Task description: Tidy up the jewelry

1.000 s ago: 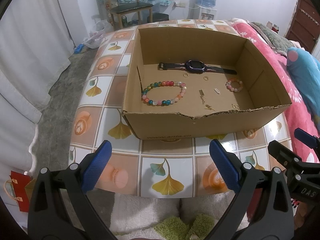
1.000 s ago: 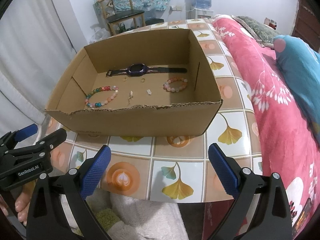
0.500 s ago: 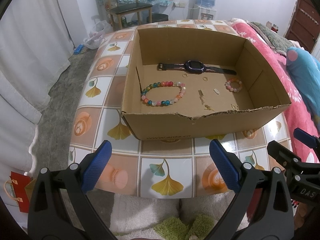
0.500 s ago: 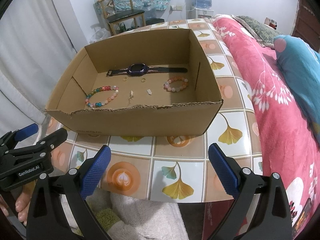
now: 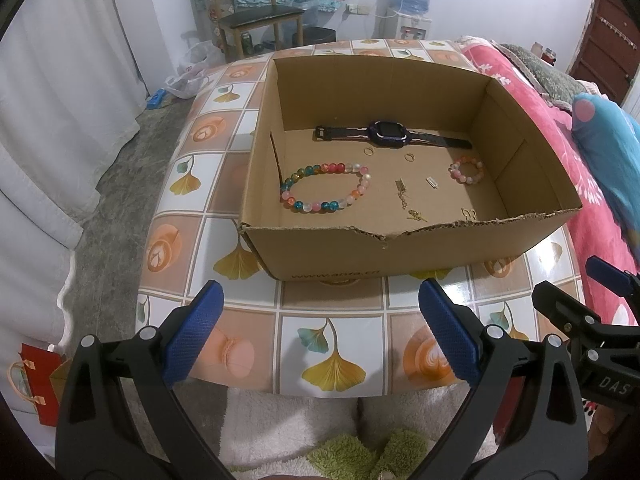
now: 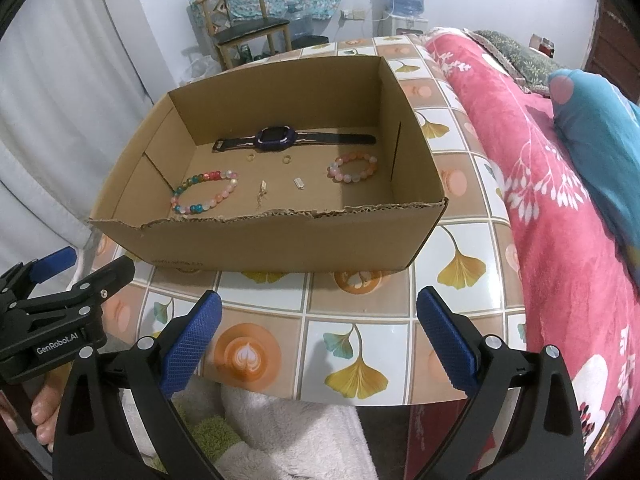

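On the tiled table [image 5: 240, 308] sits an open cardboard box [image 5: 360, 252], its near wall torn along the top edge. Inside, along the far wall, a dark watch [image 5: 390, 133] lies flat with its strap stretched out. A large bracelet of many-coloured beads [image 5: 325, 187] rests on the box floor toward the left, and a small pink bead bracelet [image 5: 466, 171] lies toward the right, well apart from it. Between the two bracelets are two small rings [image 5: 368, 151], a thin gold chain piece [image 5: 401, 192] and a tiny silver clasp [image 5: 432, 181]; more small gold pieces lie near the front wall. Both tools hang short of the table's near edge, touching nothing. The left gripper [image 5: 320, 332] has its jaws spread wide and empty, and the right gripper [image 6: 318, 332] is likewise wide apart and empty. A pink floral blanket [image 6: 540, 184] covers the bed just beside the table on the right, and a wooden chair [image 5: 256, 12] stands beyond the far end.
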Demonstrator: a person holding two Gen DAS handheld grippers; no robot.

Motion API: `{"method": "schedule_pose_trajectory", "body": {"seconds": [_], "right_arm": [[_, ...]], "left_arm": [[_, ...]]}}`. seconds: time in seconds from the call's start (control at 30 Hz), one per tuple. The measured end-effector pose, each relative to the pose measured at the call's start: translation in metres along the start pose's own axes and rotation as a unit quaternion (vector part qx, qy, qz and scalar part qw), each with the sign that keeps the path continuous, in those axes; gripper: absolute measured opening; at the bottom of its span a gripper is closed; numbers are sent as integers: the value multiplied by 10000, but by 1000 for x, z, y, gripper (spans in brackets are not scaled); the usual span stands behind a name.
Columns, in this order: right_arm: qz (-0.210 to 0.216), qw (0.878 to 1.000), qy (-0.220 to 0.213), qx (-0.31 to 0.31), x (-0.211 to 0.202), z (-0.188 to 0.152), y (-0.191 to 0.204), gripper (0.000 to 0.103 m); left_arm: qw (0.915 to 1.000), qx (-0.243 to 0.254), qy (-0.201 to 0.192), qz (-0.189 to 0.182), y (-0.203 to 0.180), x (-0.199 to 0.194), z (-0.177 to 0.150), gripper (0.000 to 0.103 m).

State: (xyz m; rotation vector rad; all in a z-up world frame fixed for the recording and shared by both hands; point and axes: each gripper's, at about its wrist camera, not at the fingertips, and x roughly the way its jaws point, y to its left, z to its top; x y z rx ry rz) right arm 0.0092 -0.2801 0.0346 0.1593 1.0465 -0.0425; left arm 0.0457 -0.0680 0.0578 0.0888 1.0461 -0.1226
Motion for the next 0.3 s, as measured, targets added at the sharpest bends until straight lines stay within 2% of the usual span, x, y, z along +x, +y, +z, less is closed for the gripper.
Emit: {"method": "schedule_pose_trajectory", "body": {"seconds": [0.3], "right_arm": [[-1, 10000, 8, 5, 0, 0, -1, 95]], "left_arm": [[10000, 0, 1, 0, 0, 0, 0, 95]]}}
